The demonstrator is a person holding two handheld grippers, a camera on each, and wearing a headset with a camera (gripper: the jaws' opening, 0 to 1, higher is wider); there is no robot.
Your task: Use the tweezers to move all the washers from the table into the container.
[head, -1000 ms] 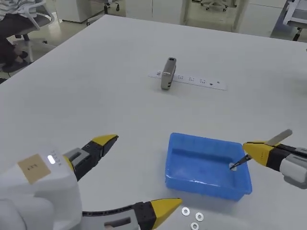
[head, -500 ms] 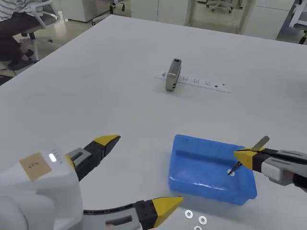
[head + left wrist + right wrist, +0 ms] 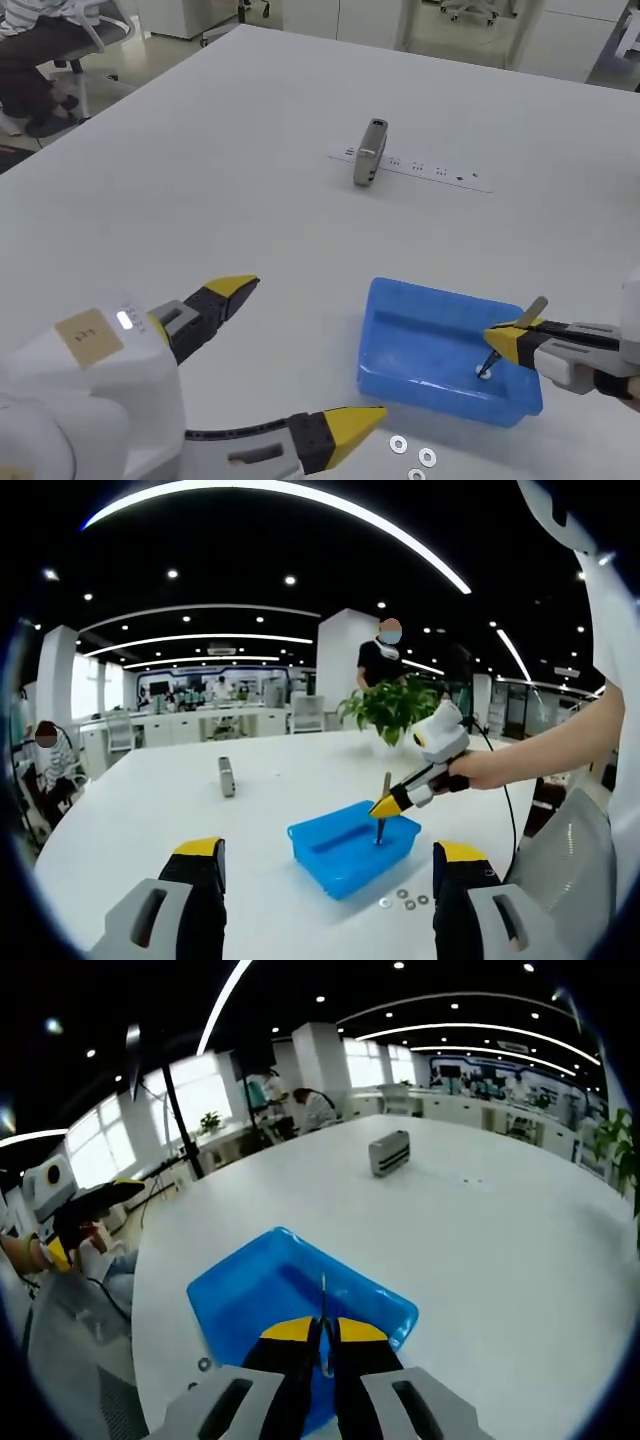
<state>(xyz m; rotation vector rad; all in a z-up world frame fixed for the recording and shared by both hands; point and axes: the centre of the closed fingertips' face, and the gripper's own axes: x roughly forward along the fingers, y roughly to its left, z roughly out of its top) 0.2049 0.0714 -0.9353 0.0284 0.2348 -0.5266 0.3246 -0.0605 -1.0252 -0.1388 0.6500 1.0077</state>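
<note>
A blue container [image 3: 400, 345] stands on the white table near its front edge. My right gripper [image 3: 500, 340] is shut on thin tweezers [image 3: 489, 362], whose tip points down inside the container's right end with a small pale speck at it. In the right gripper view the tweezers [image 3: 322, 1305] stick out between the shut jaws over the container [image 3: 250, 1285]. Three washers [image 3: 399, 444] lie on the table just in front of the container. My left gripper [image 3: 295, 355] hovers open to the container's left, holding nothing. From the left gripper view, the container [image 3: 345, 848] and washers [image 3: 404, 900] lie ahead.
A small grey block [image 3: 371, 150] stands upright at mid-table beside a flat socket strip [image 3: 430, 170]. Chairs and a seated person [image 3: 40, 40] are beyond the table's far left corner. Another person [image 3: 382, 665] stands behind the table.
The right gripper has carried the tweezers leftward and down, so their tip now sits lower inside the container. The left gripper has held still; the head camera has shifted slightly.
</note>
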